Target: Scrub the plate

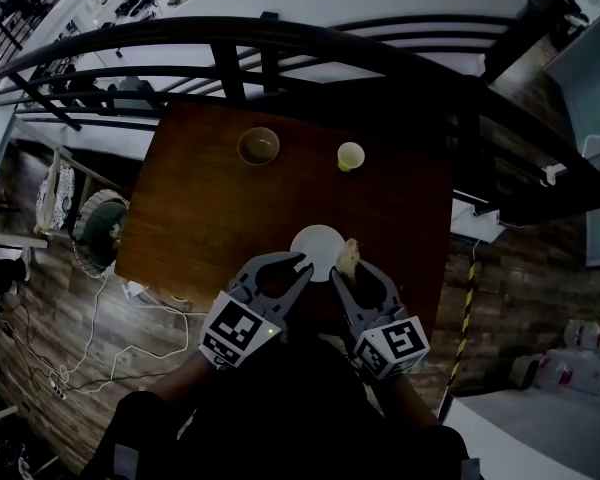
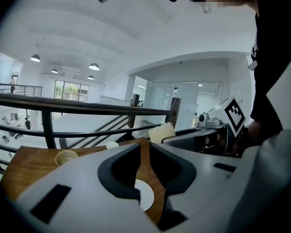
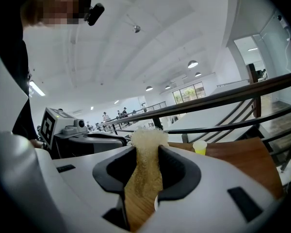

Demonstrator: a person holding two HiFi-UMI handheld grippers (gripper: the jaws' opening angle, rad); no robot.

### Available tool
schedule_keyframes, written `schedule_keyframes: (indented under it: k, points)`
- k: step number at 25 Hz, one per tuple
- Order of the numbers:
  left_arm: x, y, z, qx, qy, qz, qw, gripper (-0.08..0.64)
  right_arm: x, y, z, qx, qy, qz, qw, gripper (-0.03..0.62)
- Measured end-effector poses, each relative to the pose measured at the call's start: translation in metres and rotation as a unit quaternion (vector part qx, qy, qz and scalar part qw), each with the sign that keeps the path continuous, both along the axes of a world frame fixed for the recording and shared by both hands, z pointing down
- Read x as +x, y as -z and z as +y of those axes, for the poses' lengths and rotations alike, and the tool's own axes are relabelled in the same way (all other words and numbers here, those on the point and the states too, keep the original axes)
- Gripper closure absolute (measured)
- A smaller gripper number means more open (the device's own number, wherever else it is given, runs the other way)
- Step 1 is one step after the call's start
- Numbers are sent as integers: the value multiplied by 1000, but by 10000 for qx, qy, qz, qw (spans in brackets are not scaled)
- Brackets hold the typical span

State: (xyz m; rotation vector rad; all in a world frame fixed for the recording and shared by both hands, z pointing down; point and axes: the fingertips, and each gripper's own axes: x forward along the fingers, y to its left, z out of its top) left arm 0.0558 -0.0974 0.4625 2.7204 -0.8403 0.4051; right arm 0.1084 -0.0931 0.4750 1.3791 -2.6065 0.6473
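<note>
On the wooden table (image 1: 200, 218), near its 6 o'clock edge, I record the white plate (image 1: 316, 248) lying flat, its face showing plain white. The left tool (image 1: 302, 266) is over the plate's 7 o'clock rim. In the left gripper view its jaws stand a narrow slit apart, released, with only table wood and part of the plate (image 2: 144, 195) seen through the slit.

The right tool (image 1: 350, 270) is clenched on a pale, coarse scrub sponge (image 1: 349, 256). The right gripper view shows the sponge (image 3: 146, 144) pinched between both pads, its frayed top standing clear of the jaw tips. From the head view the sponge sits at the plate's 3 o'clock rim. I cannot tell whether it touches the plate.

Containers: a tan bowl (image 1: 258, 146) stands well apart at 11 o'clock from the plate, and a small yellow cup (image 1: 350, 155) at 1 o'clock. I cannot make out contents in either.

Markings: each tool carries a marker cube, left (image 1: 235, 330) and right (image 1: 395, 343), with black-and-white square patterns. A dark railing (image 1: 280, 43) runs past the table's 12 o'clock edge.
</note>
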Motion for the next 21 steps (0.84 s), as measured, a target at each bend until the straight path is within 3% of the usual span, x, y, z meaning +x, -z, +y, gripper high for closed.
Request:
schedule_keyframes:
  k: [21]
  points:
    - [-7,-8,2,-130,69,-85,9999,492,1,-3,10,-147,-94,-51,9998,443]
